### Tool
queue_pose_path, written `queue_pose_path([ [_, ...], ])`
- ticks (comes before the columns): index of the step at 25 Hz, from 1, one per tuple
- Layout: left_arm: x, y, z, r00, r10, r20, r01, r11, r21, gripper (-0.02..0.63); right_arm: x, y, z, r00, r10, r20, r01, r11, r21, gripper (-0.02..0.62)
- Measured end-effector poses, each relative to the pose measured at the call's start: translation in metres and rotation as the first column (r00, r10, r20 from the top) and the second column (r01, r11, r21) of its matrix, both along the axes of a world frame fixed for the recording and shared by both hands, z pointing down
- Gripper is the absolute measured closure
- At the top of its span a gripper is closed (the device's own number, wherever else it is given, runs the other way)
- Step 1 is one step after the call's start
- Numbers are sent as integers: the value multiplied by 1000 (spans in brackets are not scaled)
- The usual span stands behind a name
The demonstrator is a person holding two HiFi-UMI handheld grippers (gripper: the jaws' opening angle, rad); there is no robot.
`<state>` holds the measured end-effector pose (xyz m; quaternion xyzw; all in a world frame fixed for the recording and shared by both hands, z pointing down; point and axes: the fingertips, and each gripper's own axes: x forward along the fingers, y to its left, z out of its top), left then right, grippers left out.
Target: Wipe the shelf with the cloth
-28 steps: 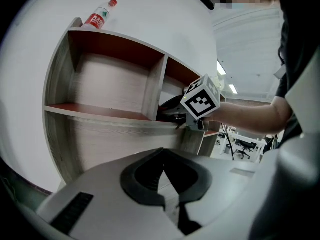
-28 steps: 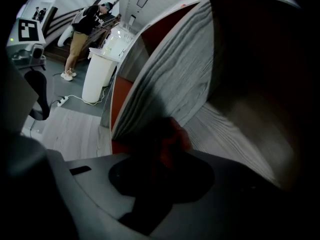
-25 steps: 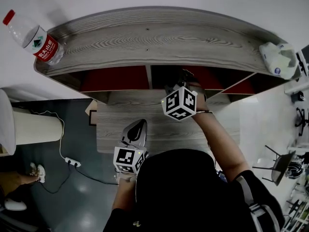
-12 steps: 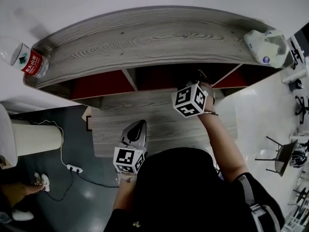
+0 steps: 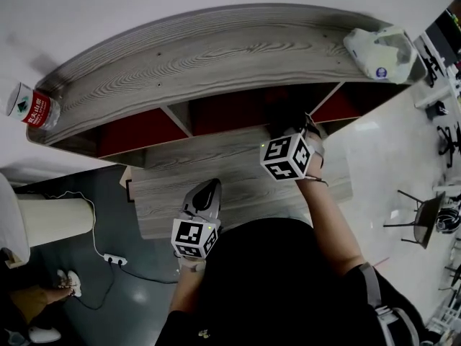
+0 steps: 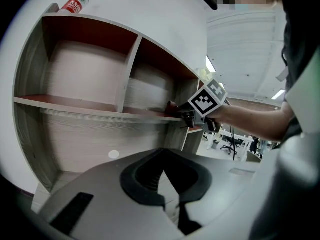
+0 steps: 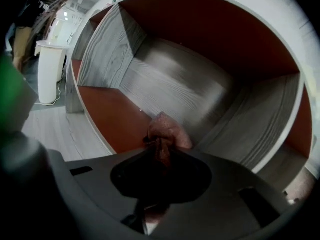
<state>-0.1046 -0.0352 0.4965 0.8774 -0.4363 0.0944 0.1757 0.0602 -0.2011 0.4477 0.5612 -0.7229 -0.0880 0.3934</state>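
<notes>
The shelf unit [image 5: 216, 56] has a grey wood top and red boards inside [image 7: 115, 119]. My right gripper [image 7: 160, 146] reaches into the middle compartment, its marker cube [image 5: 288, 157] just outside it. It is shut on a bunched pink cloth [image 7: 167, 131] that rests on the red board near the back wall. Its jaws have just been closing further with the cloth between them. The left gripper view shows the same cloth [image 6: 171, 105] at the board's front edge. My left gripper [image 5: 204, 195] hangs lower, in front of the grey lower board [image 5: 238, 186], shut and holding nothing.
A water bottle [image 5: 32, 107] lies on the left end of the shelf top, a white bag [image 5: 382, 52] on the right end. A white round stand [image 5: 43, 218] and a power strip [image 5: 115, 259] are on the floor at left. Office chairs [image 5: 425, 222] stand at right.
My right gripper has slid to the right along the red board with the cloth, away from the divider. The left gripper has hardly shifted.
</notes>
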Motion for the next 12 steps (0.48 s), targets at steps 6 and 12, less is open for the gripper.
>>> queue_pose_path([
  [6,-2,5,2,1000,7,3,-7,1000,-6,600,4,-2,0,1000,18,25,-17,999,-34,538],
  [12,-11,7,5,1000,-7,-2,7,1000,-14,600,-1,-21,0,998,45,33,-44,998,-37,541],
])
